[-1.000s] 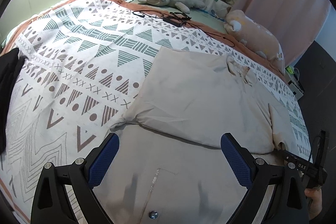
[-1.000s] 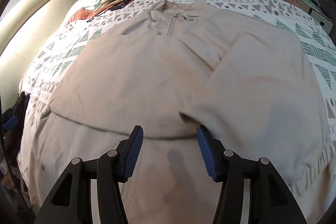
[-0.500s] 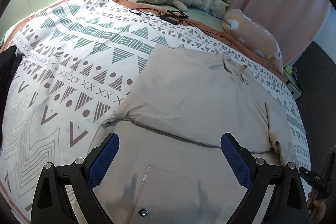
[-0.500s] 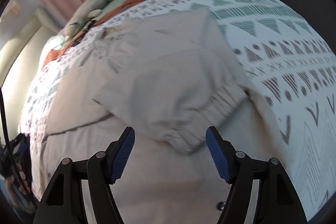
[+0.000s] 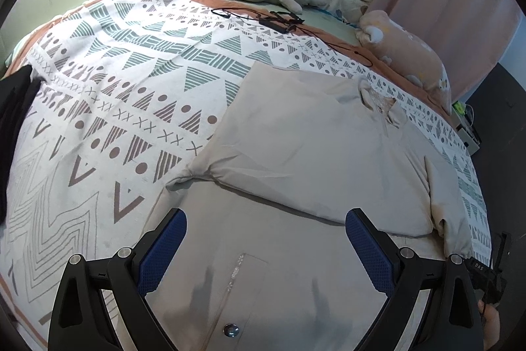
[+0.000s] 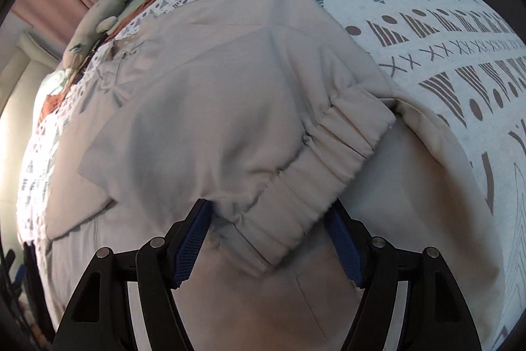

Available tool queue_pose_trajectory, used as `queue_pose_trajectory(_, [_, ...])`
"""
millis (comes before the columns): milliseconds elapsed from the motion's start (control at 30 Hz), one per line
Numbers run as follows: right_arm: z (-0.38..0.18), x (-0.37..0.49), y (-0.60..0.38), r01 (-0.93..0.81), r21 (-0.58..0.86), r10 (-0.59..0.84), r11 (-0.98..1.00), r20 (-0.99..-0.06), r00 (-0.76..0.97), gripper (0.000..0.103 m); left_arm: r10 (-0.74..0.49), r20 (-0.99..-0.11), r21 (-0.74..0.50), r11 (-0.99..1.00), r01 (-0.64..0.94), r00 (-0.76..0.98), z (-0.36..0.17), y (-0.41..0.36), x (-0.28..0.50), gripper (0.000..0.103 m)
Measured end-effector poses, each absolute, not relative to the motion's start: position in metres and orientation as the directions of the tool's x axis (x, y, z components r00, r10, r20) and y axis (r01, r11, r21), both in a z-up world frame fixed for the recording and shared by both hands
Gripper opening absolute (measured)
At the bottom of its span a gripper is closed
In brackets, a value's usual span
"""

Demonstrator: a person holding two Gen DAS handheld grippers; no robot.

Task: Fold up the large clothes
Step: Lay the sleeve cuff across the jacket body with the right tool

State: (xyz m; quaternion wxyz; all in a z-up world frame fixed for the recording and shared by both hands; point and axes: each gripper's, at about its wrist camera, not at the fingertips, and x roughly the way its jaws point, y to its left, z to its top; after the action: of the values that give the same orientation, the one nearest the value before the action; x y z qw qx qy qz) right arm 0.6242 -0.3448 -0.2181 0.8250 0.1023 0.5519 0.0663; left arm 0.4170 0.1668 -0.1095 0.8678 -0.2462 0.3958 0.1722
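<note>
Bedroom setting: a bed covered by a white quilt with green and brown geometric print (image 5: 138, 94) carries the work, with pink curtains (image 5: 453, 5) and two plush animals (image 5: 404, 55) at the far side

1. Location of the work. My beige zip-front jacket of soft padded fabric (image 5: 312, 153) lies flat on the quilt, collar toward the plush animals and hem toward me. Both sleeves are already folded across the chest.

2. Governing relation. In the right wrist view, the elasticated ribbed cuff of the folded sleeve (image 6: 315, 173) sits directly ahead of my right tool (image 6: 268, 247), just beyond and between the blue pads. The cuff's long axis runs diagonally, low at the left pad and high toward the right. My right hand is the nearer one; the left is over the hem, well apart from this cuff.

3. Tool state. Right tool: released, pads spread, nothing pinched. Left tool (image 5: 266, 247): released, spread wide above the hem near a metal snap button (image 5: 231, 330), grasping nothing.

4. Writing. A small black device at the edge of the left wrist view bears white letters that appear to read "DAS" (image 5: 479, 267). I cannot read any label on the jacket
</note>
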Motion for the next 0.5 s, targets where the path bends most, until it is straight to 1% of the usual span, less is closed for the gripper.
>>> queue_pose_trajectory(33, [-0.217,0.625,-0.342,0.006,0.222,0.202,0.975,-0.899,0.388,0.059,0.102,-0.769,-0.297,0.817,-0.494,0.631,-0.109,0.167,0.416,0.098])
queue_pose_trajectory(67, [-0.216,0.626,-0.339,-0.005,0.197,0.184,0.98,-0.903,0.388,0.038,0.101,-0.766,-0.301,0.816,-0.493,0.635,-0.107,0.168,0.415,0.098])
queue_pose_trajectory(100, [-0.214,0.629,-0.336,-0.024,0.206,0.199,0.978,-0.903,0.38,0.033,0.102,-0.763,-0.304,0.815,-0.494,0.638,-0.106,0.169,0.414,0.098])
queue_pose_trajectory(133, [-0.212,0.63,-0.337,-0.034,0.218,0.215,0.975,-0.902,0.373,0.023,0.103,-0.762,-0.307,0.812,-0.496,0.64,-0.106,0.17,0.413,0.098])
queue_pose_trajectory(167, [-0.208,0.631,-0.337,-0.038,0.215,0.214,0.976,-0.904,0.37,0.021,0.101,-0.761,-0.311,0.81,-0.497,0.641,-0.105,0.171,0.413,0.098])
queue_pose_trajectory(267, [-0.189,0.627,-0.334,-0.071,0.181,0.194,0.981,-0.894,0.404,0.018,0.09,-0.762,-0.324,0.805,-0.498,0.641,-0.107,0.175,0.412,0.098])
queue_pose_trajectory(500, [-0.114,0.616,-0.298,-0.199,0.112,0.204,0.974,-0.819,0.536,0.016,0.074,-0.749,-0.348,0.802,-0.486,0.659,-0.104,0.183,0.408,0.098])
